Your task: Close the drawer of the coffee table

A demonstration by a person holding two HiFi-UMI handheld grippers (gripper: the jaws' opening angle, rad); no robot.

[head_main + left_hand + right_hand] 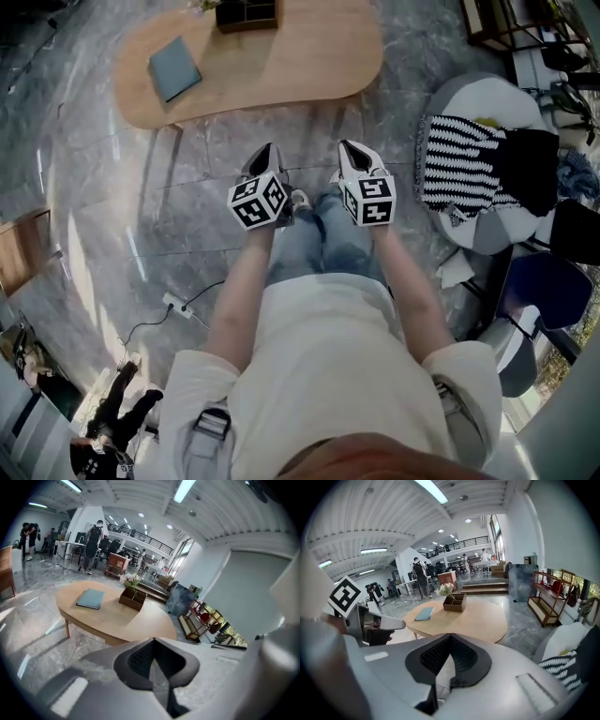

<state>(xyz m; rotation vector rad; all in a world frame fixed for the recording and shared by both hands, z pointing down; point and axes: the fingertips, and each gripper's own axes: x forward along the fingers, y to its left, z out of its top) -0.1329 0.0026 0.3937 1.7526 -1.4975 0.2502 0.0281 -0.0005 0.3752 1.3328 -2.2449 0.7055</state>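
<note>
**Both grippers shut and empty, held clear of the coffee table**

Head view: the coffee table (281, 66) stands on the far side of the grey marble floor (141, 216), past the person's knees. Its top is a smooth, pale wood slab with a rounded, kidney-like outline on thin legs. No drawer front can be made out from above. A flat teal book (174, 67) lies on the left part of the top, and a dark wooden box (247, 13) with compartments stands at the far edge. The left gripper (270, 150) and right gripper (349, 147) are side by side, well short of the table, with nothing in the gap between them and it. To the right, a black-and-white striped knit blanket (450, 164) is draped over a pale round seat. A white power strip (175, 305) lies on the floor at the left.

Left gripper view: the ribbed black pads (140, 658) meet at a point, jaws together with nothing between them. Beyond, the table's edge is a plain wood band; whether a drawer is set in it cannot be told. The box holds pale flowers (130, 579). A low metal-framed shelf rack (194, 620) stands to the right.

Right gripper view: these jaws are likewise pressed together and empty. The table lies ahead, with the left gripper at the frame's left. People (419, 581) stand far behind.
</note>
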